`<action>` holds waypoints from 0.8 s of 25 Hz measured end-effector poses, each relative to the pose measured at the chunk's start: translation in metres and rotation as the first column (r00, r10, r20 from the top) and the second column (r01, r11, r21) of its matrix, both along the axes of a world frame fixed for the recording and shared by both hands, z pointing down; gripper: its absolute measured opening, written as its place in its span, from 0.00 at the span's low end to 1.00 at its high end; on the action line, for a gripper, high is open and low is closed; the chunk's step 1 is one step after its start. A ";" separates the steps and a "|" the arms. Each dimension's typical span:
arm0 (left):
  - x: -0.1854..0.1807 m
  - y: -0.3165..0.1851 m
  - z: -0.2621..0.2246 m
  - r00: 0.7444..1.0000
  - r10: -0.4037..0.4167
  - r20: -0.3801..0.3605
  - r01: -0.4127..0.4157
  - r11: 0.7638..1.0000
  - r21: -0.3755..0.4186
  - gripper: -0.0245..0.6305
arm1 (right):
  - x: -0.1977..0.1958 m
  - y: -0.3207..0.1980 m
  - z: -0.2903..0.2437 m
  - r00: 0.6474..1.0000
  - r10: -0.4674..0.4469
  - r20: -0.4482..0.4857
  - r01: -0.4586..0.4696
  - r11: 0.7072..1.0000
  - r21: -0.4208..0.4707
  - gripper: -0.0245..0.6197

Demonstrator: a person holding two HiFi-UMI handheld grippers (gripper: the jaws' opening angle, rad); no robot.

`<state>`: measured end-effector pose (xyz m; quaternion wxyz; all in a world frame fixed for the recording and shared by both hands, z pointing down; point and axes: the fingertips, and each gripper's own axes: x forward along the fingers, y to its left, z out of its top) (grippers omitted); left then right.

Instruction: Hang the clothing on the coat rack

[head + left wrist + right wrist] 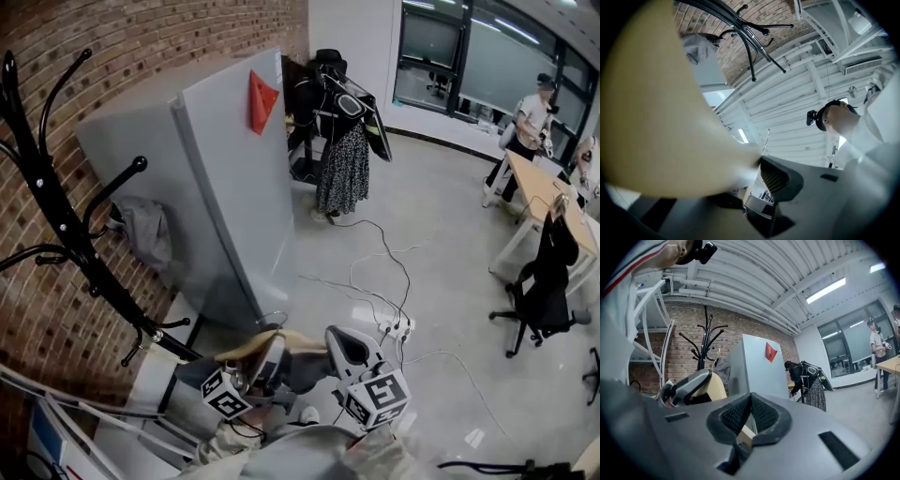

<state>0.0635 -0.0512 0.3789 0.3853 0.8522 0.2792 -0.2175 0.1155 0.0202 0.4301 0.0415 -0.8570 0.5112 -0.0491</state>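
Head view: left tool (267,364) held low, clamped on tan hanger (239,350); right tool (345,343) beside it, jaws together

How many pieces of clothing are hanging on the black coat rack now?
1. A gray garment hangs on the coat rack, between the brick wall and the gray panel. The other hooks in view are bare; some may be hidden.
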 end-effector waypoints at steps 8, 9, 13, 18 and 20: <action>0.017 -0.016 0.000 1.000 -0.010 0.005 0.009 1.000 0.022 0.21 | 0.017 -0.024 -0.003 1.000 -0.015 -0.006 0.015 1.000 0.005 0.08; 0.018 -0.017 0.001 1.000 -0.012 0.007 0.012 1.000 0.023 0.21 | 0.019 -0.025 -0.002 1.000 -0.018 -0.004 0.018 1.000 0.007 0.08; 0.021 -0.029 0.002 0.999 -0.046 0.015 0.046 0.999 0.020 0.21 | 0.022 -0.040 -0.001 0.998 -0.062 0.005 0.062 0.998 0.002 0.08; 0.032 -0.039 0.008 0.996 -0.088 0.032 0.087 0.996 0.020 0.21 | 0.034 -0.052 0.006 0.994 -0.104 0.018 0.104 0.995 -0.004 0.08; 0.040 -0.040 0.008 0.994 -0.100 0.036 0.099 0.995 0.022 0.21 | 0.045 -0.055 0.009 0.993 -0.114 0.027 0.114 0.993 0.001 0.08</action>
